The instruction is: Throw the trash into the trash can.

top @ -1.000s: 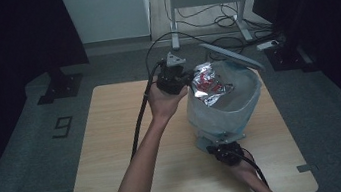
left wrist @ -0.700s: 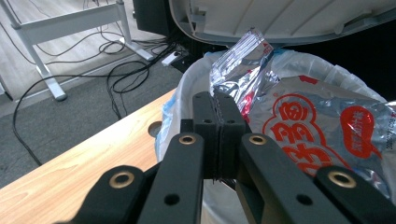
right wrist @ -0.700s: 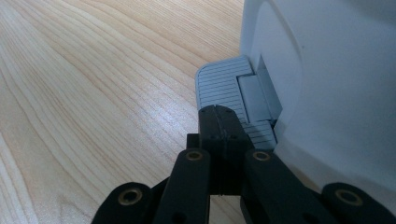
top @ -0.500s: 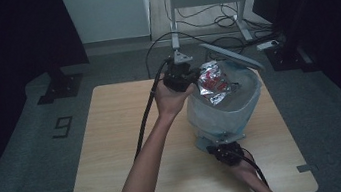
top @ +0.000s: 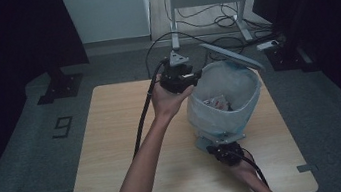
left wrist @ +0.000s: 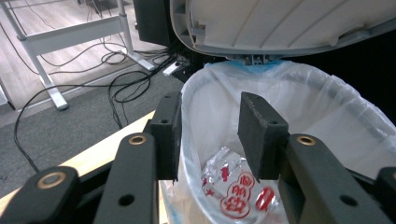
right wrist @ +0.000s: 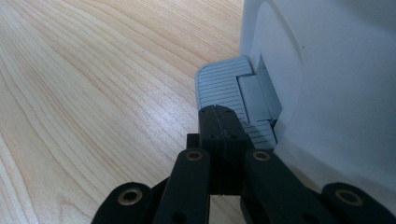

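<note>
Right gripper (right wrist: 219, 126), jaws pressed together, is pushing down the pedal (right wrist: 224, 86) so the bin (top: 225, 103) lid stays up. Left gripper (left wrist: 210, 135), jaws apart and empty, hovers over the rim; snack wrapper (left wrist: 233, 189) lies inside, near the tabletop's (top: 115, 149) right edge.

Red Chinese characters on silver wrapper (left wrist: 236, 193); floor marking (top: 63, 126) reads "9".

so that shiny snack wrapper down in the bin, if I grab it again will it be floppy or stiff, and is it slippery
Probably floppy and very light: the snack wrapper lies crumpled and creased inside the bin liner, as thin foil does. Its glossy, reflective surface suggests it may slide between flat pads, so pinching a fold seems safer. It would likely crush rather than break. The open left gripper hovers above it.
</note>
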A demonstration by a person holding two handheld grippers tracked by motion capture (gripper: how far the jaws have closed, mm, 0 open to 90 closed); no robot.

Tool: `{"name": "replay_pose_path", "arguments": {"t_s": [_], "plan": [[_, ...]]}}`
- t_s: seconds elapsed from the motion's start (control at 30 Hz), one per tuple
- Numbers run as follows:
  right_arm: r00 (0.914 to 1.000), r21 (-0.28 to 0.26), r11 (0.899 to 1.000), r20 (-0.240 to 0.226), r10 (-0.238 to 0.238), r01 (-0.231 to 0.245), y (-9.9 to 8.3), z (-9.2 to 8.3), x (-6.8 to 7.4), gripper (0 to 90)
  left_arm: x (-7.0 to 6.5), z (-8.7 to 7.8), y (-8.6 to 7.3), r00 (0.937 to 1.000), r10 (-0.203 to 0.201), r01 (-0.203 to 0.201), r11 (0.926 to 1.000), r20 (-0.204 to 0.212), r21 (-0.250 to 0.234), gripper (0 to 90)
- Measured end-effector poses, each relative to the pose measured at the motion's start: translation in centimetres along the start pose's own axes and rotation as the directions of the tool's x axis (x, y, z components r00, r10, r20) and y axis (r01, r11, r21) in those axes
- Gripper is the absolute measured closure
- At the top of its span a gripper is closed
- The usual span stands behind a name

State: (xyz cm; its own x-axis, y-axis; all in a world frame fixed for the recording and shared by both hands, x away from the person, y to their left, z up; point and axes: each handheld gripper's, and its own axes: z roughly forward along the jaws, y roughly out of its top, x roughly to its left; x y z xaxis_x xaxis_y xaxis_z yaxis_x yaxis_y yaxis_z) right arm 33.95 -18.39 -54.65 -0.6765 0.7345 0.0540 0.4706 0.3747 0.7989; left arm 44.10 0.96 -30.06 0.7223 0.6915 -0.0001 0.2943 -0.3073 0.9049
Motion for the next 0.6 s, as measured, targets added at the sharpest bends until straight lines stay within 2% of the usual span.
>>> {"name": "replay_pose_path", "arguments": {"t_s": [0.17,0.33,0.5,0.6], "plan": [[1.0000,0.001,1.000,0.001,0.001,-0.001,0.0,0.0,0.0,90.0,0.3,-1.0,-0.5,1.0000,-0.005,0.005,0.9999,0.001,0.012,57.6],[1.0000,0.001,1.000,0.001,0.000,0.000,0.0,0.0,0.0,90.0,0.4,-2.1,-0.8,1.0000,-0.004,0.004,1.0000,0.004,-0.005,56.0],[1.0000,0.000,1.000,-0.001,0.000,0.000,0.0,0.0,0.0,90.0,1.0,-3.6,-1.9,0.9998,-0.019,0.019,0.9998,0.006,-0.011,54.6],[1.0000,0.000,1.000,-0.004,0.003,-0.003,0.0,0.0,0.0,90.0,0.9,-4.1,-2.2,0.9999,-0.013,0.013,0.9999,-0.001,-0.011,54.5]]}}
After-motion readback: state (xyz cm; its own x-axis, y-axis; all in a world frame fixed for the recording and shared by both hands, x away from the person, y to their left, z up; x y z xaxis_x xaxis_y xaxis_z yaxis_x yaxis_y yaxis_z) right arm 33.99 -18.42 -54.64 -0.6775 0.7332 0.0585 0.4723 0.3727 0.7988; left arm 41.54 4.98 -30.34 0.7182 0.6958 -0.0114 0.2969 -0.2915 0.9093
